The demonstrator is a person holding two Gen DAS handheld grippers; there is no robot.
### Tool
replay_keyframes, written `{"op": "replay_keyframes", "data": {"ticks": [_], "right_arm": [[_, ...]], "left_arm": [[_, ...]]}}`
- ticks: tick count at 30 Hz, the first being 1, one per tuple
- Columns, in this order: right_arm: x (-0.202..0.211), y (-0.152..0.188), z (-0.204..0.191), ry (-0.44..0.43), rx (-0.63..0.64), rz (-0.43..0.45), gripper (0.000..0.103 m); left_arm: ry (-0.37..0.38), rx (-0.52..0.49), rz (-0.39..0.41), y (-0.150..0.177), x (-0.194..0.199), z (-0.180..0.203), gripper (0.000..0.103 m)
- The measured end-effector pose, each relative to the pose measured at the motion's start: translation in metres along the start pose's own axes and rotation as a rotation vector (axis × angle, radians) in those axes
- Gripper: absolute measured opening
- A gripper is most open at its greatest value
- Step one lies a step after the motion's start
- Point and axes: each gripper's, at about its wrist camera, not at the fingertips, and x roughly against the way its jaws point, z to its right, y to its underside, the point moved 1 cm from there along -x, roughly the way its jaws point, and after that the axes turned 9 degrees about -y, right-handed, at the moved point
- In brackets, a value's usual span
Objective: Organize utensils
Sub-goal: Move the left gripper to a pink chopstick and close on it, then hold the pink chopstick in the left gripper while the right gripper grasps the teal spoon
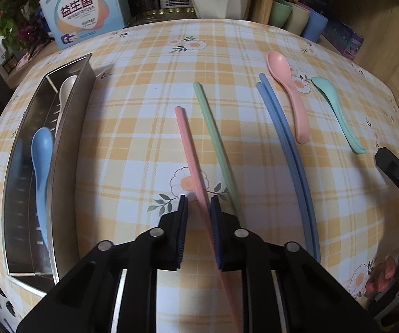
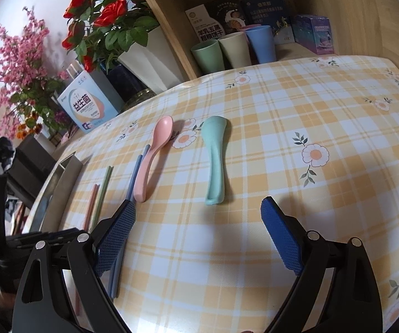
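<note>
My left gripper [image 1: 198,198] is shut on the near part of the pink chopsticks [image 1: 188,149], which run between its blue pads. Green chopsticks [image 1: 216,144] and blue chopsticks [image 1: 285,149] lie to their right on the checked cloth, then a pink spoon [image 1: 288,91] and a teal spoon [image 1: 335,111]. A metal tray [image 1: 68,127] at the left holds a blue spoon [image 1: 42,152] and a white spoon [image 1: 66,88]. My right gripper [image 2: 197,201] stands open and holds nothing, just short of the teal spoon's [image 2: 216,155] handle end, its left pad above the blue chopsticks [image 2: 132,177].
Three cups [image 2: 232,47] stand on a wooden shelf behind the table, with boxes behind them. A light blue box [image 1: 85,14] and flowers [image 2: 102,19] stand at the back left. A hand [image 1: 385,277] holds the right gripper at the table's right edge.
</note>
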Motion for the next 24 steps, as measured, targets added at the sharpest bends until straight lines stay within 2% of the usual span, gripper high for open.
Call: {"op": "replay_keyframes", "data": {"ticks": [3, 11, 17, 24], "right_arm": [[-0.001, 0.0, 0.004, -0.005, -0.021, -0.005, 0.089], [-0.006, 0.001, 0.021, -0.064, -0.12, -0.041, 0.089], [-0.011, 0.0, 0.014, -0.023, -0.087, -0.063, 0.089], [-0.013, -0.001, 0.013, -0.003, -0.072, -0.073, 0.089]], "left_arm": [[0.0, -0.004, 0.015, 0.004, 0.002, 0.002, 0.007], [0.076, 0.045, 0.017, 0.012, 0.004, -0.011, 0.006], [0.095, 0.081, 0.026, 0.018, 0.009, -0.018, 0.006], [0.118, 0.086, 0.094, 0.012, 0.026, -0.022, 0.006]]}}
